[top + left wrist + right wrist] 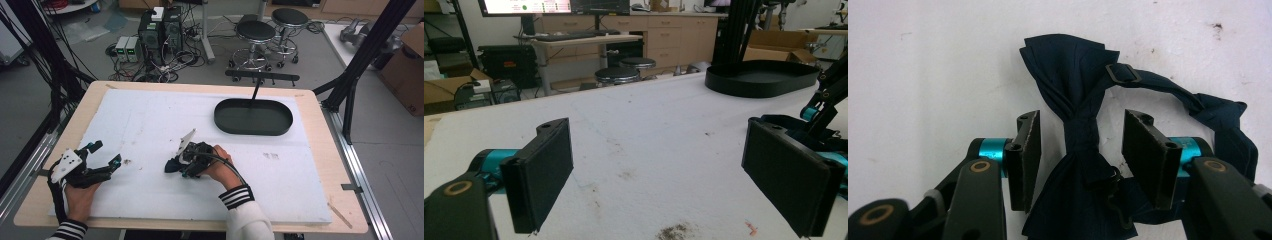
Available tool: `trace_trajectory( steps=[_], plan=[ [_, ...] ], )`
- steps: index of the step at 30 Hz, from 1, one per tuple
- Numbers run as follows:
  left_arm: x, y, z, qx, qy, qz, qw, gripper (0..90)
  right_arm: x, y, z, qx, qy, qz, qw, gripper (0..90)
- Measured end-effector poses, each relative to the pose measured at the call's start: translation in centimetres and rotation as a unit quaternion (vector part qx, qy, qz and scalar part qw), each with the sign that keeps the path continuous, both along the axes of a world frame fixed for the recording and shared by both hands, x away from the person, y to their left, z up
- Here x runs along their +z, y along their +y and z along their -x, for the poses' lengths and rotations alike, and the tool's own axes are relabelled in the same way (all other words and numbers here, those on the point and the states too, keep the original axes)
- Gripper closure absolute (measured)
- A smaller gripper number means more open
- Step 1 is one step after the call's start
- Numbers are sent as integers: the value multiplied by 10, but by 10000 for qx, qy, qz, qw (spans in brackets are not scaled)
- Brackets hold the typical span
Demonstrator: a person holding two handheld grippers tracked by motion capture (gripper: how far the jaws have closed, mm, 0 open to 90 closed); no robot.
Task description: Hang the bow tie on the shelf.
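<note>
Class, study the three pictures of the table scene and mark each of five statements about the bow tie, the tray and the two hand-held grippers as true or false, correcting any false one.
1. The dark navy fabric bow tie lies on the white table cover. True.
2. The right hand-held gripper is clamped shut on the bow tie's knot. False: its jaws stand open on either side of the knot.
3. The black oval tray holds the bow tie. False: the tie lies on the cover, apart from the tray.
4. The left hand-held gripper is open with nothing between its jaws. True.
5. Two round black stools stand on the floor beyond the table. True.
</note>
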State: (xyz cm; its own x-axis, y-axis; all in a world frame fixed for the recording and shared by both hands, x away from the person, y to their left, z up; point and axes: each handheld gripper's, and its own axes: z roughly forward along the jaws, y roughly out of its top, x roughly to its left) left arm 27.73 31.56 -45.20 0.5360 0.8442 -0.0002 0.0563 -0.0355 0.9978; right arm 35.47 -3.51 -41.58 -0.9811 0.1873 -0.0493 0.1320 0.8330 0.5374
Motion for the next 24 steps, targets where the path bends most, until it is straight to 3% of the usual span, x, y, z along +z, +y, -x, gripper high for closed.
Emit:
trace_trajectory(
  steps=[6, 11, 15, 18, 24],
  plan=[
    [0, 0, 0, -4, 0, -6, 10000, 134, 1, 4, -1, 68, 31, 248, 9997, 503],
    [0, 0, 0, -4, -3, 13, 10000, 134, -2, 6, -2, 76, 52, 397, 9992, 572],
    [0, 0, 0, -2, -3, 17, 10000, 134, -2, 6, -2, 97, 72, 391, 9992, 625],
    [0, 0, 0, -2, -3, 12, 10000, 134, -2, 6, -2, 125, 57, 437, 9990, 723],
    [0, 0, 0, -3, -5, 11, 10000, 134, -2, 6, -2, 161, 27, 440, 9989, 738]
  ],
)
